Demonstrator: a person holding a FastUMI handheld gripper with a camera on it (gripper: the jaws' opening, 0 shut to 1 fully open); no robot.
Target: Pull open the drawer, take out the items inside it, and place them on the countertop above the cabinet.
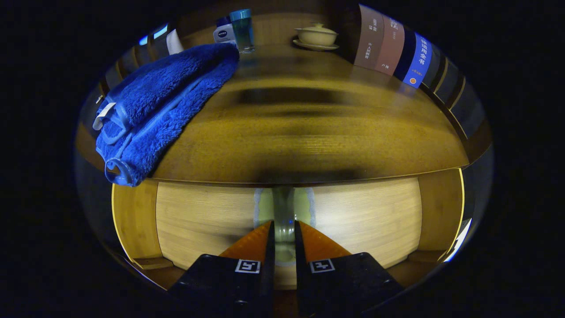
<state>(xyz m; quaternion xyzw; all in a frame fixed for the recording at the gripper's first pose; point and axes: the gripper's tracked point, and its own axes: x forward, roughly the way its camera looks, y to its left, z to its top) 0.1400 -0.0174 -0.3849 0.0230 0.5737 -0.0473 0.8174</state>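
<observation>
The drawer [353, 216] sits in the lower middle of the frame, a pale bamboo-grained front panel directly under the front edge of the counter [309, 145]. Whether it is pulled out at all cannot be told from here, and its inside is hidden.

At the centre of the panel is a pale oval recess crossed by an upright, glassy-looking handle [283, 207]. The hand-held gripper [284, 232] reaches in from the bottom centre. Its 2 orange fingers [251, 243] are drawn close together with the handle in the narrow gap between them. They appear to pinch it, though actual contact on both sides is blurred.

On the counter a thick blue towel [163, 106] lies folded at the upper left. One corner droops over the front edge, above the darker cabinet side left of the drawer. Behind it, at the top left, stand a white bottle [224, 33] and a teal tumbler [242, 30], just beside each other. A cream lidded bowl on a saucer [316, 36] sits at the top centre, and a row of books [388, 46] stands at the upper right.

The counter's wide middle, from the towel across to the books, is bare wood.
</observation>
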